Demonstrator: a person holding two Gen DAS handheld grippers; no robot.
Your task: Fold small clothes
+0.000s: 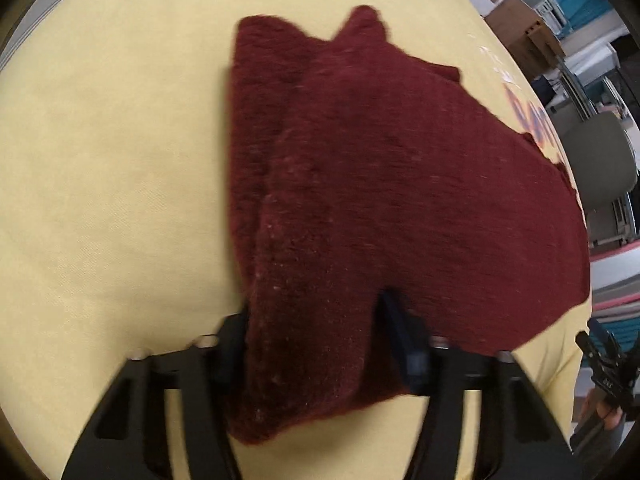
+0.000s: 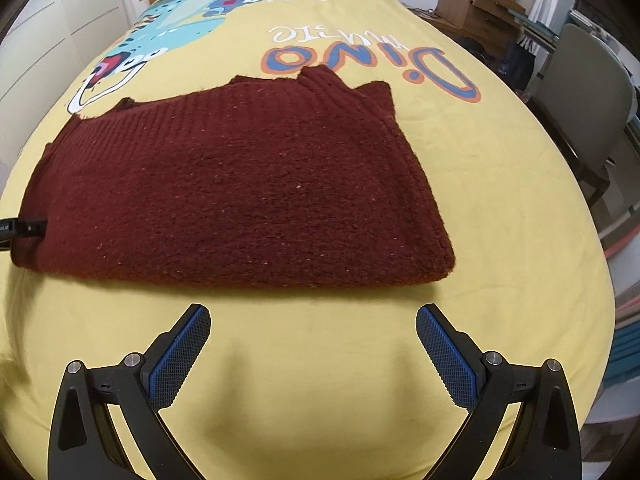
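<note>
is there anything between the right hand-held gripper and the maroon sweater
Nothing visible. The right hand-held gripper is open above bare yellow bedsheet, and only sheet separates it from the near edge of the maroon sweater.

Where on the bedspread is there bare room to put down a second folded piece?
Bare yellow bedspread lies right of the maroon sweater, toward the chair-side edge, and in the strip between the sweater and the open right claw. Left is crowded: the left claw is around the sweater's corner there.
</note>
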